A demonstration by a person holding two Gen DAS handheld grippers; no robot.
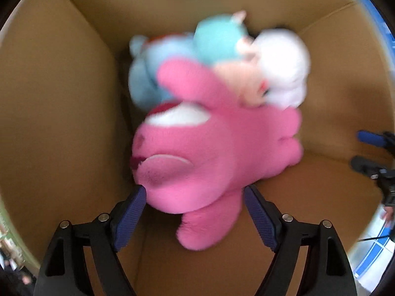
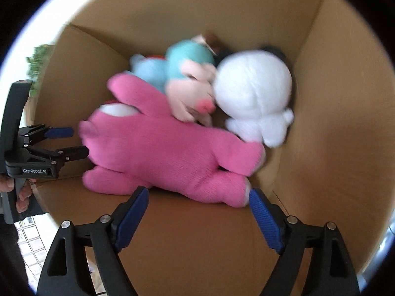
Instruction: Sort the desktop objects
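Nearest the lens in the left wrist view, the left gripper is seen pointing down into a brown cardboard box, its jaws spread wide. A large bright-pink plush toy with a white belly patch lies between the blue pads; the left pad appears to graze the fur, though blur prevents certainty, and nothing is pinched. In the right wrist view the right gripper is likewise held wide open just above the pink plush's legs, with no contact that can be made out. Neither gripper has hold of anything.

The pink plush is found resting on the box floor, stretched across it. Just behind it a pale peach and turquoise plush figure is wedged, partly lying on the pink body. A round white plush toy is pressed against it on the right, and a light-blue plush is tucked toward the far left corner, beside the far wall.

Risks from here are judged as follows: fur could be snagged on a ribbed pad as the gripper is lifted out, so the toy would be dragged up again. The loose pile could also be toppled if a pad is swung sideways, and the box wall could be clipped on withdrawal.
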